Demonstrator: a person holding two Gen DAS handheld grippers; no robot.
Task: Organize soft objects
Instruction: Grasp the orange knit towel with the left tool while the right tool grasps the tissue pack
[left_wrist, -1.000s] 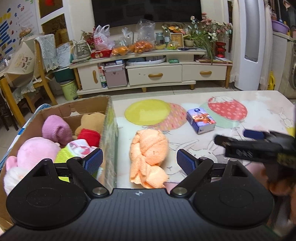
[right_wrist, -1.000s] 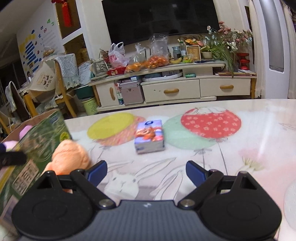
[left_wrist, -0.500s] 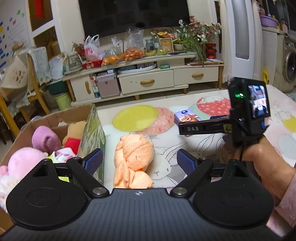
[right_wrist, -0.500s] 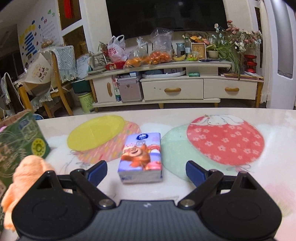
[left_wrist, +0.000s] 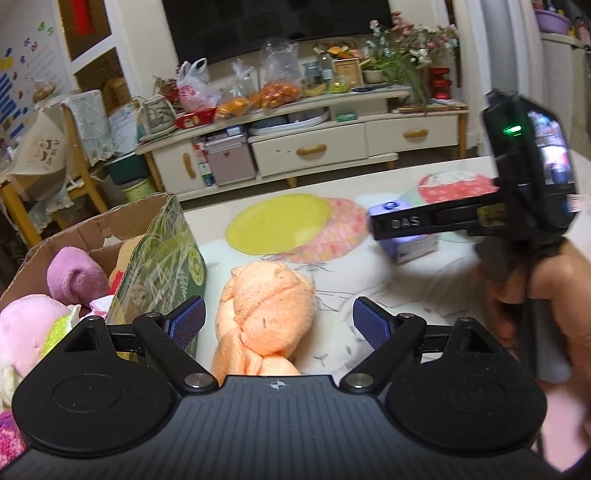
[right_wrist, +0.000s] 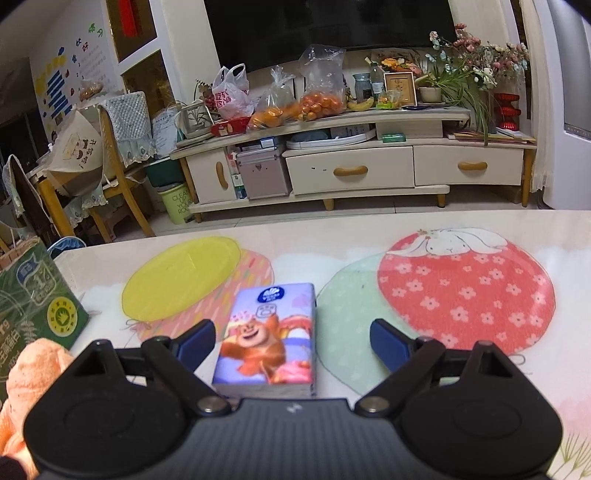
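Both sets of fingers spread, gripping nothing. Left gripper (left_wrist: 277, 322) is straddling the orange towel (left_wrist: 263, 312): soft, light; pinch its thick middle. Right gripper (right_wrist: 292, 339) is straddling the tissue pack (right_wrist: 270, 341): squashy; take the long sides.

Open worktop (right_wrist: 461, 373) stretches right of the tissue pack (right_wrist: 269, 339), with bare room either side of it. Left, the cardboard box (left_wrist: 162, 258) walls off the orange towel (left_wrist: 262, 314), leaving only a narrow gap between them.
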